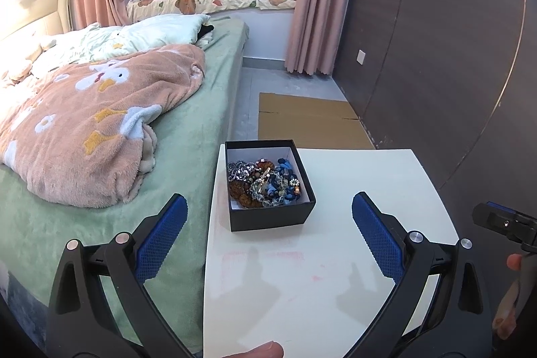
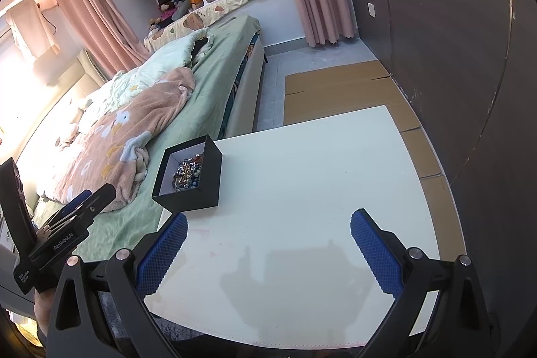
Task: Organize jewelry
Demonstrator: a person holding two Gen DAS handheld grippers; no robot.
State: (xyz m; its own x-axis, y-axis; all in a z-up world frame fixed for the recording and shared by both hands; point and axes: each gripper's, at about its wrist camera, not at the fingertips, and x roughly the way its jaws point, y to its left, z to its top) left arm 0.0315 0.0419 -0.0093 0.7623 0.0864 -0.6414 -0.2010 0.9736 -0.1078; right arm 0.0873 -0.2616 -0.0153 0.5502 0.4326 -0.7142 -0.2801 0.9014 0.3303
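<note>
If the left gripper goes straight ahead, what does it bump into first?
Probably the black jewelry box on the white table. The left gripper, jaws open, points right at it with only bare tabletop between, though its height above the table is hard to judge.

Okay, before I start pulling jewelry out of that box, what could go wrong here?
1. The beads lie in a tangled heap, so lifting one strand may drag others out.
2. The black box sits near the table edge beside the bed; a nudge could tip it off.
3. Both grippers, left and right, are open and empty.
</note>
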